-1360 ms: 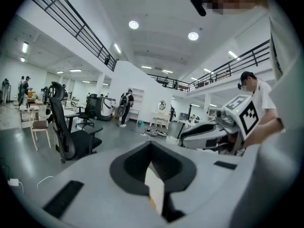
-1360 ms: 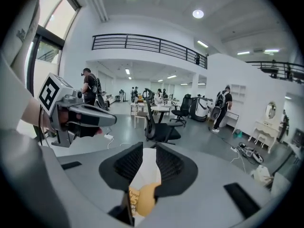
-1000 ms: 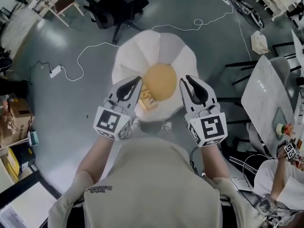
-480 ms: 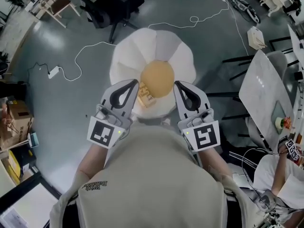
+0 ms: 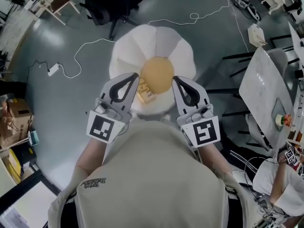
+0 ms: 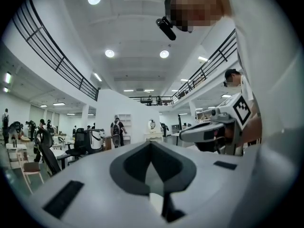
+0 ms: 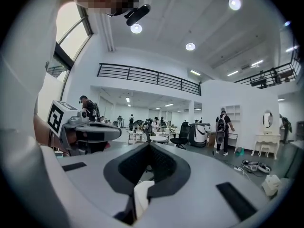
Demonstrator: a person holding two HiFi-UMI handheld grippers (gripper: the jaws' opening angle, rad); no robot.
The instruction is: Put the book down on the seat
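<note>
A small tan book (image 5: 145, 91) lies on the white, egg-shaped seat (image 5: 178, 56), at the near left edge of its yellow centre cushion (image 5: 157, 75). Nothing grips the book. My left gripper (image 5: 136, 76) hovers just left of it, jaw tips together and empty. My right gripper (image 5: 175, 79) hangs over the seat's near right side, also shut and empty. Both are held close to my chest. In the left gripper view the closed jaws (image 6: 151, 144) point level into the hall, with the right gripper (image 6: 209, 130) beside them. The right gripper view shows its closed jaws (image 7: 149, 145) and the left gripper (image 7: 90, 129).
A black office chair (image 5: 111, 4) stands beyond the seat. A white cable (image 5: 88, 49) with a power strip (image 5: 53, 71) snakes over the grey floor. A marble table (image 5: 266, 91) is at the right, cardboard boxes (image 5: 14, 113) at the left, and another person (image 5: 285, 184) at the lower right.
Both grippers have drawn back from the seat toward my body and closer together. The book stays lying on the seat.
</note>
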